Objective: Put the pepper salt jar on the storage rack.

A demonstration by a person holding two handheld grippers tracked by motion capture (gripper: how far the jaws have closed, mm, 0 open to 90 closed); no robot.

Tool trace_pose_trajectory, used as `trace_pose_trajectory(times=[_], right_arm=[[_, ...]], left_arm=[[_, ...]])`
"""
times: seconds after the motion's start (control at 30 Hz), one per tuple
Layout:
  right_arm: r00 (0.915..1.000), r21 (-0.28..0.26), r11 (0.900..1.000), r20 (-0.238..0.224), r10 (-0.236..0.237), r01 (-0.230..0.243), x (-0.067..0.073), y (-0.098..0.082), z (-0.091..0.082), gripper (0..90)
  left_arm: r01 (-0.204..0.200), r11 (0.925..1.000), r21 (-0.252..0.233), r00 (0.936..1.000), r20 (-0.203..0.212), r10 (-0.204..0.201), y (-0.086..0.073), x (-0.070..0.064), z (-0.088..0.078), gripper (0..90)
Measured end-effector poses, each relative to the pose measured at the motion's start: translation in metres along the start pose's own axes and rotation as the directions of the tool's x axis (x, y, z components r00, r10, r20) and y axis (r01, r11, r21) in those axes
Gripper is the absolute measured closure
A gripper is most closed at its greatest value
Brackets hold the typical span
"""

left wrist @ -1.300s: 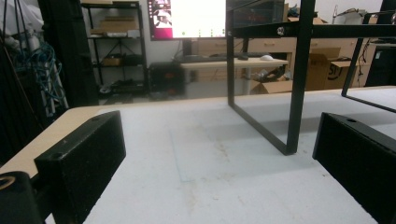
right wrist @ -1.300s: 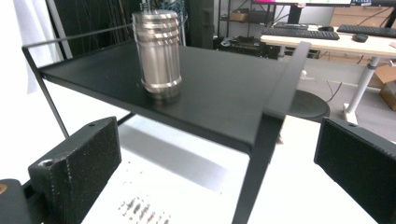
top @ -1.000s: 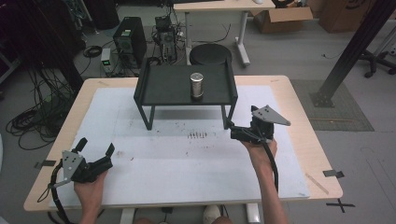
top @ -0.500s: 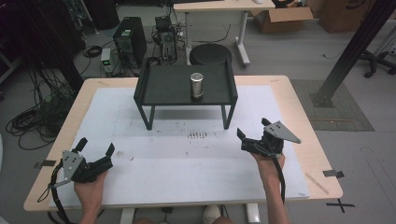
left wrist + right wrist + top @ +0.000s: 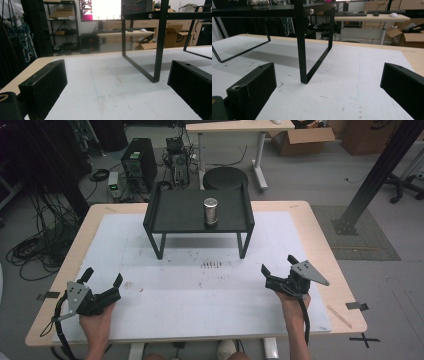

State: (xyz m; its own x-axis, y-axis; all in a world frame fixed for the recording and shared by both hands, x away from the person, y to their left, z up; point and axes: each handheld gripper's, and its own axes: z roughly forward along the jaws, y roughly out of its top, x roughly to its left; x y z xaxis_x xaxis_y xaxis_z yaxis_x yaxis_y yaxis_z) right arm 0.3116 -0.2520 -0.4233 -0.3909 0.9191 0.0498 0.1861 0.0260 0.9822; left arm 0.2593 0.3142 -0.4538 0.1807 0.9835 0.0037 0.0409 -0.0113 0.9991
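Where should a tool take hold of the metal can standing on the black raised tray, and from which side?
Grip the metal can around its mid-body, coming from the near, open front of the black raised tray. It stands upright and round, so opposite sides suit two jaws; raised walls seem to guard the tray's left and right edges. The right tool, open, looks nearer.

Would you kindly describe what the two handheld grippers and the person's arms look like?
Both grippers are black, each with two blocky, matte, rectangular jaws. The left gripper and the right gripper each carry a grey three-cornered plate on top, and a black cable trails back from each along the forearm. The jaw blocks have small screw holes. The forearms are bare, no sleeves in view.
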Motion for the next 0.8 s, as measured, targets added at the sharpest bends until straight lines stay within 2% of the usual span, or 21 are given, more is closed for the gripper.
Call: trace_pose_trajectory(times=[0.37,0.5,0.8], right_arm=[[0.9994,-0.083,0.997,0.034,-0.001,0.004,-0.002,-0.016,-0.011,0.1],[0.9985,-0.082,0.997,0.054,-0.003,0.007,-0.003,-0.02,-0.012,0.1],[0.9969,-0.122,0.992,0.077,-0.016,0.025,-0.001,-0.031,-0.017,0.3]], left_arm=[[-0.001,1.0,-0.002,1.0,-0.001,0.001,0.0,0.0,0.0,2.9],[0.0,1.0,-0.002,1.0,-0.002,0.0,0.0,0.0,0.0,2.9],[-0.002,1.0,-0.003,1.0,-0.001,0.002,0.0,0.0,-0.001,2.9]])
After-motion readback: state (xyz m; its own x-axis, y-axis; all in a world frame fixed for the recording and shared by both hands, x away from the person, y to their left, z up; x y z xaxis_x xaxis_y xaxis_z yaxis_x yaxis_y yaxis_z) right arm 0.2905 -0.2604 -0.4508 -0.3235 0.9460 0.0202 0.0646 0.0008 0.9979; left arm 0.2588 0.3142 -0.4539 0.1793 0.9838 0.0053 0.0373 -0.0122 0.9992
